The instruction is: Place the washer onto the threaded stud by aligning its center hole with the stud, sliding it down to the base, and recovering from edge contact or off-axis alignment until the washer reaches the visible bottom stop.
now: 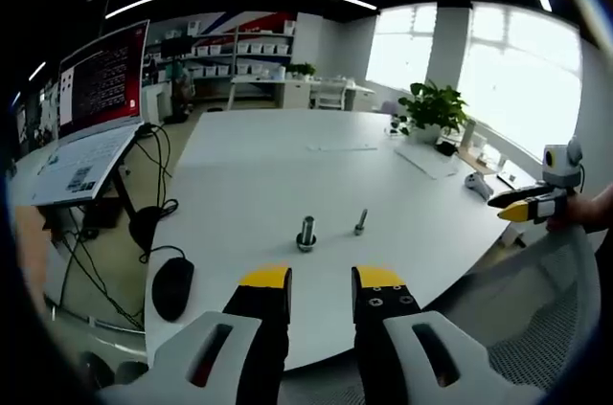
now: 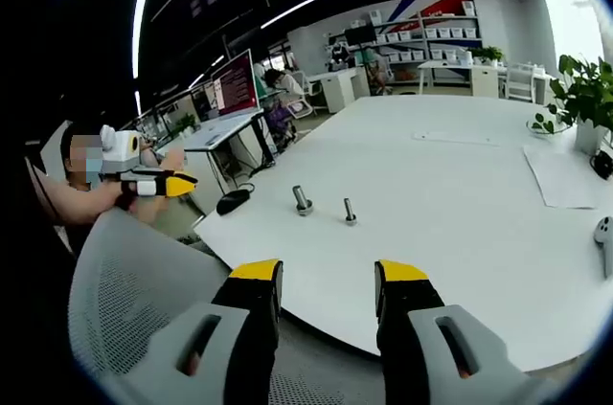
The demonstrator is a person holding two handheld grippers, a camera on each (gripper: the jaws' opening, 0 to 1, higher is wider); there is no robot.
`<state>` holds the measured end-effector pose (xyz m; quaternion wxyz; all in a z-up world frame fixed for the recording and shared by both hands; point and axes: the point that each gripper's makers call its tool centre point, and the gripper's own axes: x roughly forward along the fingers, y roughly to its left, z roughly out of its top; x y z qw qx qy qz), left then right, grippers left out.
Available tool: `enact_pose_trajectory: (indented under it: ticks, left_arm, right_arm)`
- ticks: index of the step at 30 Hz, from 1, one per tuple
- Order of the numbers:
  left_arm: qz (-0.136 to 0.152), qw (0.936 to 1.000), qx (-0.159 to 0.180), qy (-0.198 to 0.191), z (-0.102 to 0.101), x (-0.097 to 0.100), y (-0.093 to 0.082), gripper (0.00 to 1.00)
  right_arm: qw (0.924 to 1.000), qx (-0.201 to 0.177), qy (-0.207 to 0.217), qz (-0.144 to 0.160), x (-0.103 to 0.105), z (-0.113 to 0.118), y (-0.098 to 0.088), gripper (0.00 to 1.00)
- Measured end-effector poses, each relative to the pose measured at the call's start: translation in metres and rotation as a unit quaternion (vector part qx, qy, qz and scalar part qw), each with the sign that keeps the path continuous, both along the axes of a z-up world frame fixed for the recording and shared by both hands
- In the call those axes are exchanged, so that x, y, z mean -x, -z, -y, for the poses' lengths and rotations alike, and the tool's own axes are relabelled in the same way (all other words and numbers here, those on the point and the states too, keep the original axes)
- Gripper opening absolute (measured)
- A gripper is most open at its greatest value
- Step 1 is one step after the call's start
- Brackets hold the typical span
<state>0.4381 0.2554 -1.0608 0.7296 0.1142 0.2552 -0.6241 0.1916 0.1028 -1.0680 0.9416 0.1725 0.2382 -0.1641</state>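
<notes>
White tabletop [image 1: 287, 175] spreads across an open office, with shelving of white bins along the far wall and bright windows to one side. Near its front edge stand two small metal pieces, well apart from each other: a threaded stud [image 1: 306, 232] upright on a wider base, with what looks like a collar or washer low on it, too small to tell, and a slimmer bolt [image 1: 361, 222] beside it. The right gripper view shows the same pair, the stud [image 2: 302, 200] and the bolt [image 2: 350, 212], alone on the bare surface.

Neither gripper touches them. The left gripper [image 1: 321, 281] hangs off the table's near edge, its yellow-tipped jaws spread with nothing between them. The right gripper [image 2: 329, 274] is likewise back from the edge, jaws parted and empty, above a grey mesh chair back [image 2: 134, 290]. Each gripper shows small in the other's view, held out to the side in a hand.

A black mouse [image 1: 172, 287] lies at the table's corner, cables trailing to the floor. A monitor on a stand [image 1: 103, 79] sits beyond, and a potted plant [image 1: 433, 108] stands by the windows.
</notes>
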Motion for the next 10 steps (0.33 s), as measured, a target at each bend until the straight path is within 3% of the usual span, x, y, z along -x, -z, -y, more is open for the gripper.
enact_pose_trajectory:
  ticks: [6, 10]
  left_arm:
    - [0.002, 1.0, 0.004, -0.001, 0.001, 0.001, -0.002, 0.23]
    - [0.007, 0.9999, -0.007, 0.01, 0.001, 0.004, 0.002, 0.24]
  right_arm:
    - [0.9995, -0.024, -0.021, 0.004, -0.002, -0.009, 0.004, 0.41]
    - [0.9991, -0.015, -0.04, -0.004, -0.006, -0.011, 0.001, 0.4]
